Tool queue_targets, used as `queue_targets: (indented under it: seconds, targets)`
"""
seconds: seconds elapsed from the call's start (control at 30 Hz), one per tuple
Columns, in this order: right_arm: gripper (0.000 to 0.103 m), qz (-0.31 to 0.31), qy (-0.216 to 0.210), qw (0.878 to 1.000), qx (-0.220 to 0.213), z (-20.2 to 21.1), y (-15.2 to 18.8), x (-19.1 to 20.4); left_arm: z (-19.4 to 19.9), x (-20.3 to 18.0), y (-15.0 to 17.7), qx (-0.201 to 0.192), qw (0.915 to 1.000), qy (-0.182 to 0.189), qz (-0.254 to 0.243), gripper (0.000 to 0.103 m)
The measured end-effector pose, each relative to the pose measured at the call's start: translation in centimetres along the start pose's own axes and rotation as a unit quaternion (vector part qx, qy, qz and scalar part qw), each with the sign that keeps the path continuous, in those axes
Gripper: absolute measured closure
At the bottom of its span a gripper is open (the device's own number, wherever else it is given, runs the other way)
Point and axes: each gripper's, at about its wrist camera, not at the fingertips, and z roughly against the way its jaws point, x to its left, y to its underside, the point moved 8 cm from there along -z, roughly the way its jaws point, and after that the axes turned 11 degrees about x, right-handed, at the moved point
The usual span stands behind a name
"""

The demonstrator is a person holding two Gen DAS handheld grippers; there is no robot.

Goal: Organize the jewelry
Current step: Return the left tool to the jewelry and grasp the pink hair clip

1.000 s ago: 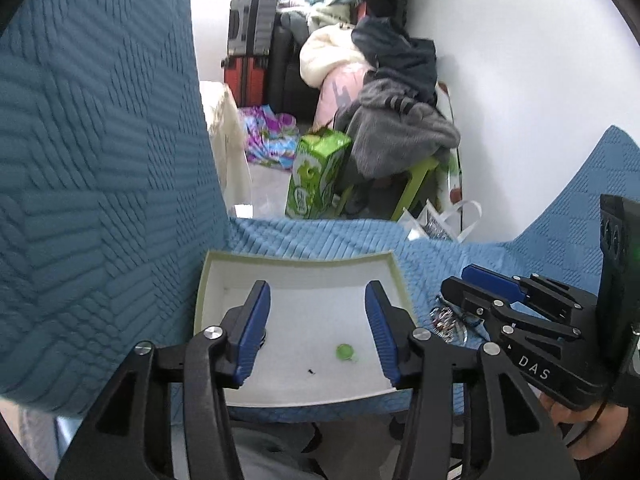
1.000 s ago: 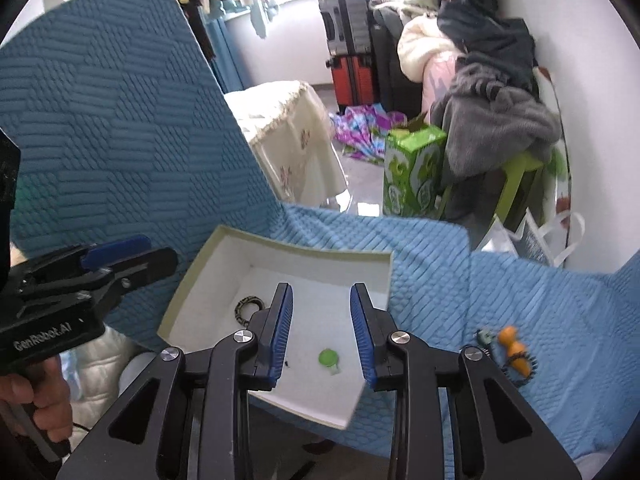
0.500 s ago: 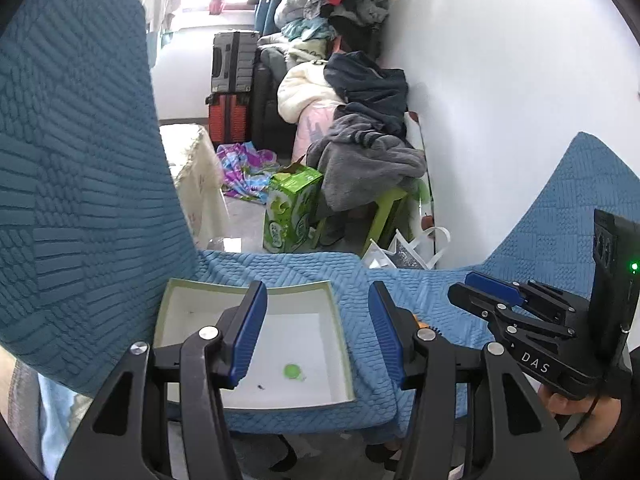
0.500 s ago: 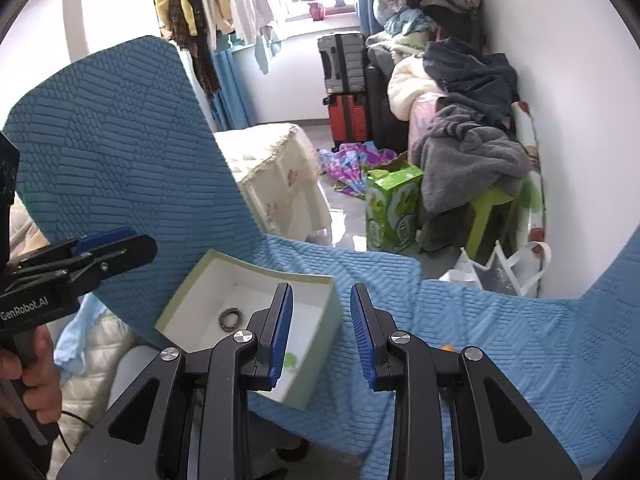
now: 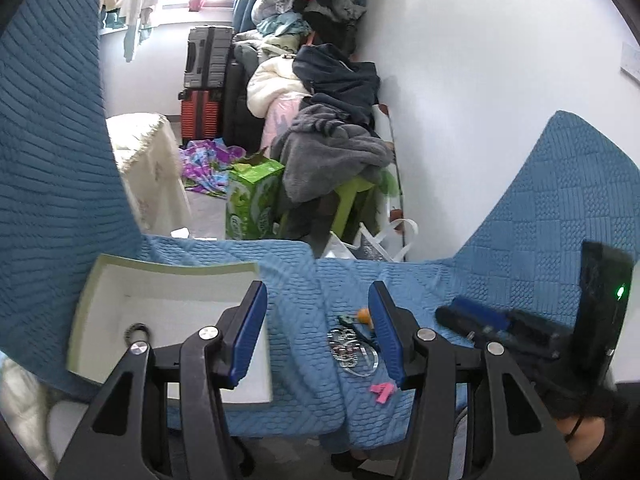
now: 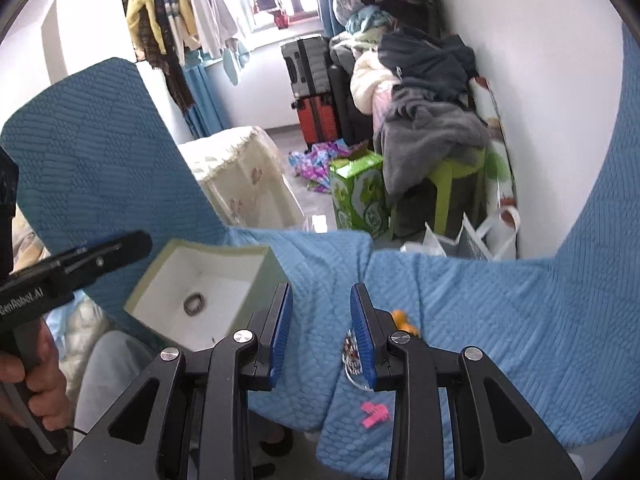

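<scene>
A shallow white box point(image 5: 120, 280) point(image 6: 208, 258) with a pale green rim sits on the blue quilted cloth point(image 5: 304, 280) point(image 6: 500, 300). A dark ring point(image 5: 135, 330) point(image 6: 194, 303) lies inside it. To its right on the cloth lie a silver chain pile point(image 5: 352, 348) point(image 6: 352, 354), an orange bead piece point(image 5: 363, 315) point(image 6: 402, 319) and a pink clip point(image 5: 382, 390) point(image 6: 374, 412). My left gripper point(image 5: 318, 338) is open and empty, between the box and the chain. My right gripper point(image 6: 322, 332) is open and empty above the cloth, its right finger over the chain.
Beyond the cloth's far edge the floor holds a green carton point(image 5: 252, 204) point(image 6: 358, 196), a green stool piled with clothes point(image 5: 340, 160), suitcases point(image 5: 204, 80) and a cream-covered table point(image 6: 240, 176). A white wall point(image 5: 480, 100) stands to the right.
Both grippers have pulled back and shifted right, away from the box. The chain, orange piece and pink clip have come into view. The green bead seen in the box earlier is hidden.
</scene>
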Motion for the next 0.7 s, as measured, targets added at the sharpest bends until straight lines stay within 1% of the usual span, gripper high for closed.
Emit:
queue_targets:
  seconds: [0.03,0.13,0.23,0.3,0.4,0.5,0.57,0.63,0.7]
  targets:
    - [0.075,0.001,-0.002,1.0,0.004,-0.4,0.6,-0.3,-0.4,-0.4,0.3,0.0,1.0,0.007,0.002,0.049]
    - [0.075,-0.003,0.01,1.0,-0.002,-1.0,2.2,-1.6,-1.7,-1.4,1.3,0.006,0.9998,0.019,0.0,0.049]
    - [0.075,-0.004,0.022,1.0,-0.017,-1.3,3.4,-3.1,-3.1,-2.3,2.3,0.016,0.9997,0.011,-0.011,0.049]
    - [0.075,-0.007,0.038,0.999,-0.037,-1.2,4.1,-4.3,-4.0,-2.6,2.8,0.022,0.9997,0.002,-0.013,0.049]
    - [0.075,-0.021,0.048,0.998,-0.046,-1.4,5.0,-6.1,-5.3,-3.0,3.7,0.027,0.9995,0.012,-0.003,0.049]
    - [0.075,-0.038,0.052,0.997,-0.051,-1.6,5.7,-7.8,-6.8,-3.6,4.8,0.033,0.9992,0.023,-0.007,0.049]
    - [0.075,-0.053,0.048,0.996,-0.051,-1.8,6.2,-8.9,-8.1,-3.9,5.6,0.044,0.9986,0.026,-0.015,0.049]
    - [0.075,-0.068,0.039,0.996,-0.036,-2.9,6.5,-10.1,-9.7,-4.2,6.7,0.062,0.9974,0.028,-0.024,0.049]
    - [0.075,-0.085,0.035,0.995,-0.023,-4.0,6.7,-11.3,-11.3,-4.5,7.9,0.083,0.9955,0.037,-0.029,0.05]
